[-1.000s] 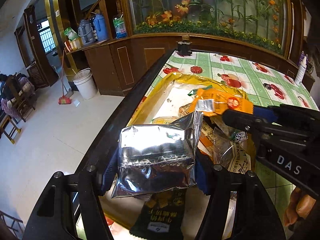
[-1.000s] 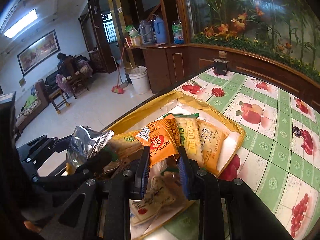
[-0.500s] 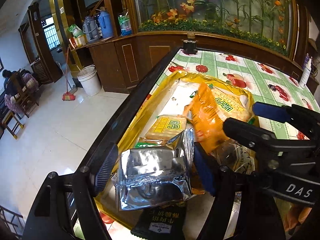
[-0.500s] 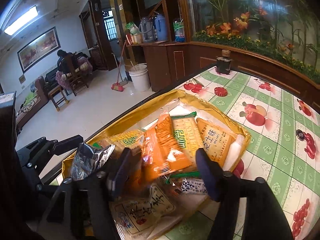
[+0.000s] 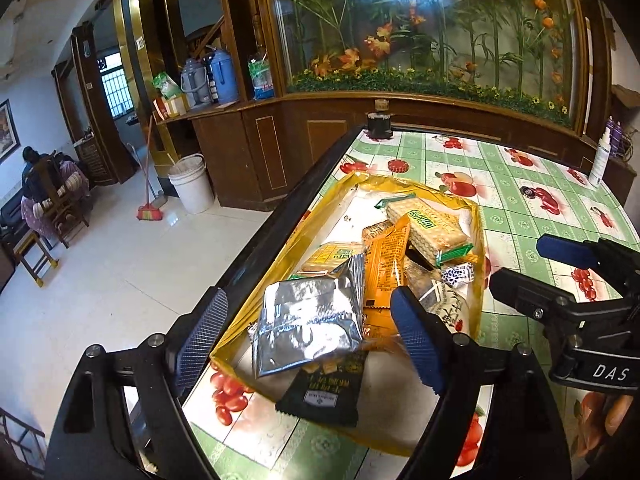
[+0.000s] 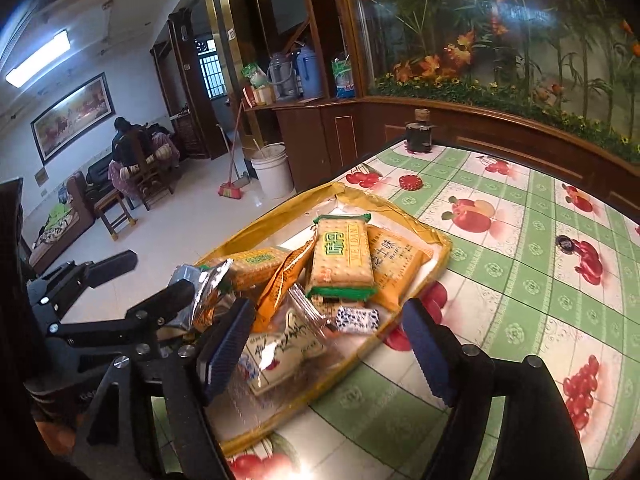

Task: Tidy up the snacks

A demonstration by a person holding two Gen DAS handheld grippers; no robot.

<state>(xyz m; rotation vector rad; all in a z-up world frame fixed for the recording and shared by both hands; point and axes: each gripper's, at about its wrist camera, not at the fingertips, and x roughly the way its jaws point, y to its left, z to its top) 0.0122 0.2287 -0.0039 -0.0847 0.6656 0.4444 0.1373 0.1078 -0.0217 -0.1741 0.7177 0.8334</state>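
Note:
A yellow tray (image 5: 296, 236) (image 6: 436, 240) on the table holds several snack packs. A silver foil pack (image 5: 310, 320) lies on the pile at its near end, over a black pack (image 5: 324, 390). An orange pack (image 5: 386, 268) (image 6: 280, 284) lies in the middle beside a green-edged cracker pack (image 5: 426, 226) (image 6: 344, 258). My left gripper (image 5: 308, 338) is open above the silver pack, not touching it. My right gripper (image 6: 324, 348) is open and empty over the tray's near right part; it shows at the right of the left wrist view (image 5: 560, 276).
The table (image 6: 520, 272) has a green checked fruit-print cloth and a dark left edge. A small dark jar (image 5: 379, 120) stands at the far corner and a white spray bottle (image 5: 600, 160) at the far right. A wooden cabinet lies beyond; open floor drops off left.
Both grippers opened. The left one let go of the silver pack and the right one the orange pack; both packs now lie in the tray. Both grippers drew back and up.

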